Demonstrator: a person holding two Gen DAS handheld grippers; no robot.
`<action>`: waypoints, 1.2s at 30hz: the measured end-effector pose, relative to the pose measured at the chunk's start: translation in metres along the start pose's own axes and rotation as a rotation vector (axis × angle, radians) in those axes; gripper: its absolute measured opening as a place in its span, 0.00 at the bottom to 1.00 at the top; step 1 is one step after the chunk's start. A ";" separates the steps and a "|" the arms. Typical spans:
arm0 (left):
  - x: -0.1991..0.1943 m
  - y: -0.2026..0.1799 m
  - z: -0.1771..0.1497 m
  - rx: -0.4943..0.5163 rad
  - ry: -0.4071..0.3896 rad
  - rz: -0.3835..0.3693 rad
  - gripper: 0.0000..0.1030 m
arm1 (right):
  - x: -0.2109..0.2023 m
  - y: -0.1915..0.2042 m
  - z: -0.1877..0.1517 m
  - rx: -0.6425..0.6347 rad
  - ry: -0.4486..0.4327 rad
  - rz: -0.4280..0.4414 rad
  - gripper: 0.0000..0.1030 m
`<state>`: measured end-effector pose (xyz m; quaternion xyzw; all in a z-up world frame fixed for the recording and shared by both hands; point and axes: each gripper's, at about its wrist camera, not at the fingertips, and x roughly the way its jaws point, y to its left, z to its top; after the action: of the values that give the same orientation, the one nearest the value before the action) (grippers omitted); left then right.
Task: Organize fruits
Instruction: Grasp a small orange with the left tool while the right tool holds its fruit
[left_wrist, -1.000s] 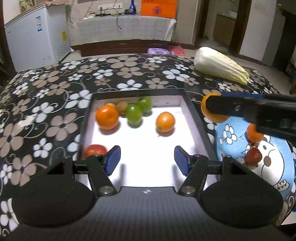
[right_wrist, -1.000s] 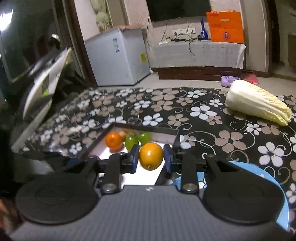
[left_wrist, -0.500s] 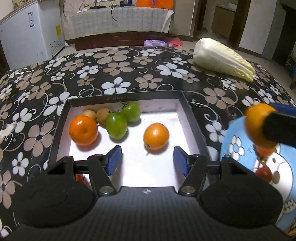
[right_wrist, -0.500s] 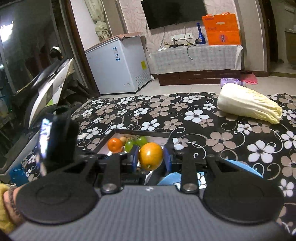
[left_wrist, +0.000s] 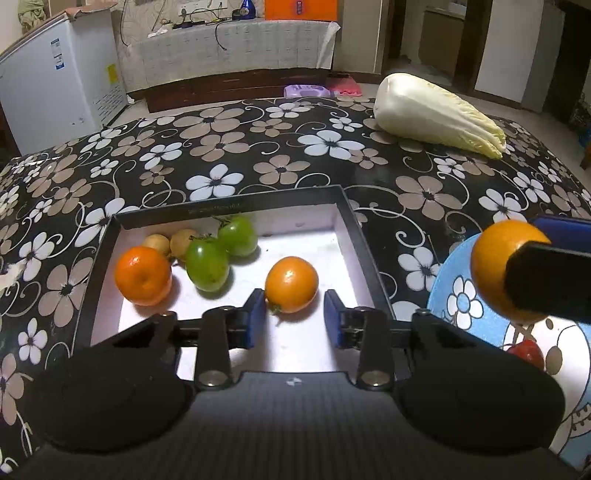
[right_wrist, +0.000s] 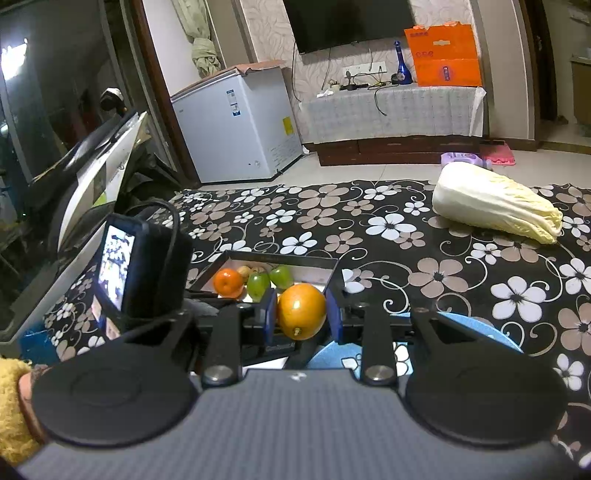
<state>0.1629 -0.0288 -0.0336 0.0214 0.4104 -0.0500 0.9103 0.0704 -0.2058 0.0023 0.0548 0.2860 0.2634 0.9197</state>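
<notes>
The left gripper (left_wrist: 294, 317) points down into the white-floored box (left_wrist: 347, 210), and the orange (left_wrist: 291, 284) it is after lies straight ahead, just beyond the blue pads and centred on the gap between them. The jaws are closing, yet the pads do not press the fruit; it sits just past the tips (a short push forward seems needed before a squeeze would catch it). Being round, the orange offers no long axis to line up with.

To its left in the box lie two green tomatoes (left_wrist: 221, 251), a deeper orange tangerine (left_wrist: 143, 275) and two small brownish fruits (left_wrist: 170, 242) near the far wall, all clear of the approach.

The right gripper (right_wrist: 301, 312) is clamped on another orange (right_wrist: 301, 310), held over the near edge of the blue flowered plate (left_wrist: 458, 291), where a red fruit (left_wrist: 526, 352) already lies. A napa cabbage (left_wrist: 436, 114) rests well apart on the flowered tablecloth (left_wrist: 221, 147).
</notes>
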 end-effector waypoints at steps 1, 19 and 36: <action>-0.001 0.000 0.000 -0.004 0.002 0.000 0.32 | 0.000 0.000 0.000 0.001 0.001 -0.002 0.31; -0.033 0.017 -0.006 -0.027 -0.009 -0.037 0.28 | 0.004 0.003 -0.001 -0.007 0.014 0.012 0.31; -0.041 0.032 -0.014 -0.025 -0.009 -0.068 0.64 | 0.004 0.002 -0.002 -0.005 0.020 0.015 0.31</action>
<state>0.1295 0.0075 -0.0123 -0.0041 0.4073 -0.0758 0.9102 0.0714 -0.2020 -0.0006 0.0519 0.2943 0.2714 0.9149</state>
